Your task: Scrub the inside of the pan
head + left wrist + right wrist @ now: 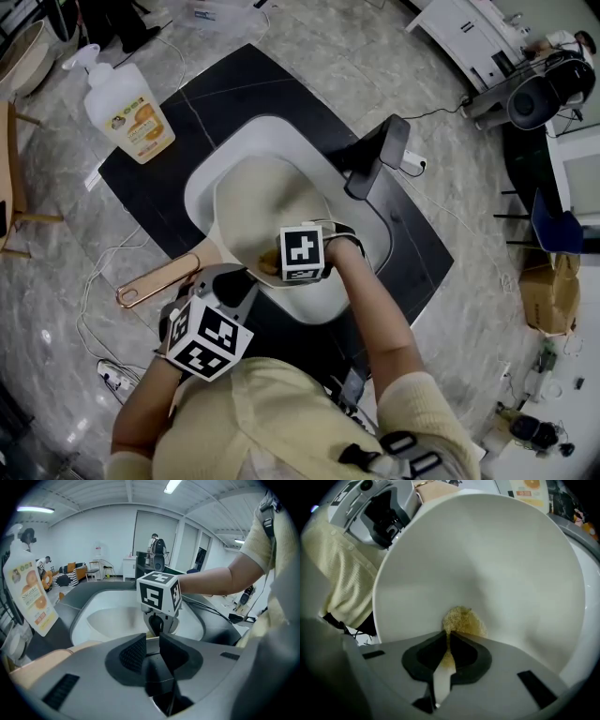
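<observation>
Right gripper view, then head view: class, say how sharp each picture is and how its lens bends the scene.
Right gripper view: soft throughout, the sponge and the pan blurred, corners dark. Head view: sharp, but fisheye bows the floor, and the soap bottle leans outward.

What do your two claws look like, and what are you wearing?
The left claw and right claw are grey plastic with black pads. Each carries a white cube with black square patterns. The sleeves are pale yellow knit.
</observation>
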Demonstrator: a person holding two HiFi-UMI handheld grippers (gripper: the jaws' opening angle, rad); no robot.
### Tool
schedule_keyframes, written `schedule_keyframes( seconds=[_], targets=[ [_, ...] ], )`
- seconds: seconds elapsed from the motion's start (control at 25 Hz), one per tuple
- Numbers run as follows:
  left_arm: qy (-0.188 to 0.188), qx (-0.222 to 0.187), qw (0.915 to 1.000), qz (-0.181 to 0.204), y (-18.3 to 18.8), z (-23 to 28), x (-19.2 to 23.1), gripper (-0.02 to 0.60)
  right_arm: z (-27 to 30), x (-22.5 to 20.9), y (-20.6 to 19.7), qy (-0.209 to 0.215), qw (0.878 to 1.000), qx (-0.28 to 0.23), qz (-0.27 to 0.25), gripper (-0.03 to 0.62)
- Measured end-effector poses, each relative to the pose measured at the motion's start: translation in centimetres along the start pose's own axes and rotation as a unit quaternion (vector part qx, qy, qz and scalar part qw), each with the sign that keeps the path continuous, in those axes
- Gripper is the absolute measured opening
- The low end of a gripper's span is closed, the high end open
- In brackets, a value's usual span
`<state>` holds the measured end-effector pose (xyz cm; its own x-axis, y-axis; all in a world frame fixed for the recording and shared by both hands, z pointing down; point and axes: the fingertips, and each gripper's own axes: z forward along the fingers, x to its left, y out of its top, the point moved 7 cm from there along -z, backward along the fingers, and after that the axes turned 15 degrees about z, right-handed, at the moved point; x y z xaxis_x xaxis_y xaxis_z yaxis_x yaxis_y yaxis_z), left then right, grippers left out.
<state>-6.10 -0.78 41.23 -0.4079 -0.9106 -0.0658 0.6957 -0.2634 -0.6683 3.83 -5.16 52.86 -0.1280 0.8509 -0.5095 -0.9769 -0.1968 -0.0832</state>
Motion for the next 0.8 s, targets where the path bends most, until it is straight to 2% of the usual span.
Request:
schedule_keyframes(
  seconds=[0.32,0.8],
  targets=[
    [0.002,0.000,1.0000,0.000,0.0,0.1,0.0,0.094,0.7,-2.8,-1.9,-0.058,0.995,0.056,0.055,0.038],
    [0.002,0.001,1.0000,-0.003,0.0,0.1,0.0,0.094,1.0,-6.6,-3.0,-0.127,0.982,0.050,0.132,0.038]
  ],
)
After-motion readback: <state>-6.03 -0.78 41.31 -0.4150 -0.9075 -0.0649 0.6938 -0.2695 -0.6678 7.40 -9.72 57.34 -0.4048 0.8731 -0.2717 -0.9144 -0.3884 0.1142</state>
